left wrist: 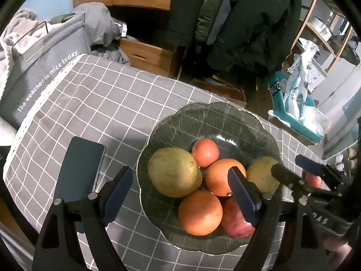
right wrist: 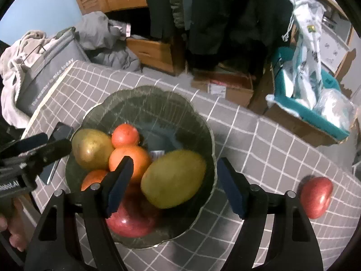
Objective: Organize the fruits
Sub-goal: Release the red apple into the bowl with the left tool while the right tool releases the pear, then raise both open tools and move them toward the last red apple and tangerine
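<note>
On the checked worktop [right wrist: 259, 135] a dark scalloped bowl [right wrist: 144, 99] is set, filled with two mangoes, three oranges and one red apple [right wrist: 128, 221]. A second apple [right wrist: 315, 197] lies outside, to its right. Left tongs [left wrist: 180, 194] and right tongs [right wrist: 173, 185] are held open above the bowl, gripping nothing.

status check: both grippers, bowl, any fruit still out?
Left gripper open, empty, over the bowl. Right gripper open around the green mango in the bowl, pads off it. One red apple still on the tablecloth. Path clear.
</note>
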`<state>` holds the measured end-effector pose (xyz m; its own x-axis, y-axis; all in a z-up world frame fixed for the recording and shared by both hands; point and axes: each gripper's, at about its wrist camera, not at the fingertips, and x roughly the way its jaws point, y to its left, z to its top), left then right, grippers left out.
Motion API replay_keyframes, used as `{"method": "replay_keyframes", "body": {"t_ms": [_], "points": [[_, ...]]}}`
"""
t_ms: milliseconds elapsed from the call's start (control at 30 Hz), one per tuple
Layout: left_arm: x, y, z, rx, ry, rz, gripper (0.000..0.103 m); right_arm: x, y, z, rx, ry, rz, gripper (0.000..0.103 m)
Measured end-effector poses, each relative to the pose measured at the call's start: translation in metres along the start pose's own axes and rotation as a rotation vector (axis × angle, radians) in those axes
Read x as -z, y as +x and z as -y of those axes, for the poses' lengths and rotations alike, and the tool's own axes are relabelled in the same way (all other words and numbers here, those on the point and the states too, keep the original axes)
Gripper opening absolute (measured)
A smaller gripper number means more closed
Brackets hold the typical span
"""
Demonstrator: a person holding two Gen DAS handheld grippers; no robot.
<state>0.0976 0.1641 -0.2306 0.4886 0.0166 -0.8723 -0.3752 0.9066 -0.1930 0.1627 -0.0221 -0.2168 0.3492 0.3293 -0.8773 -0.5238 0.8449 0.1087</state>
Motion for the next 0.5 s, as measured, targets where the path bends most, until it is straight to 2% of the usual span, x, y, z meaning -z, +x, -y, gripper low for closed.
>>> {"method": "replay_keyframes", "body": {"t_ms": [233,500], "points": [[0.000,-0.009,0.008,0.006,0.015,0.012,0.087,-0.003,-0.021,0.008,0.017,0.029,0.037,0.077],[-0.001,-0.026,0.029,0.030,0.055,0.040,0.087,0.000,-0.059,0.024,0.080,0.053,0.105,0.082]]}}
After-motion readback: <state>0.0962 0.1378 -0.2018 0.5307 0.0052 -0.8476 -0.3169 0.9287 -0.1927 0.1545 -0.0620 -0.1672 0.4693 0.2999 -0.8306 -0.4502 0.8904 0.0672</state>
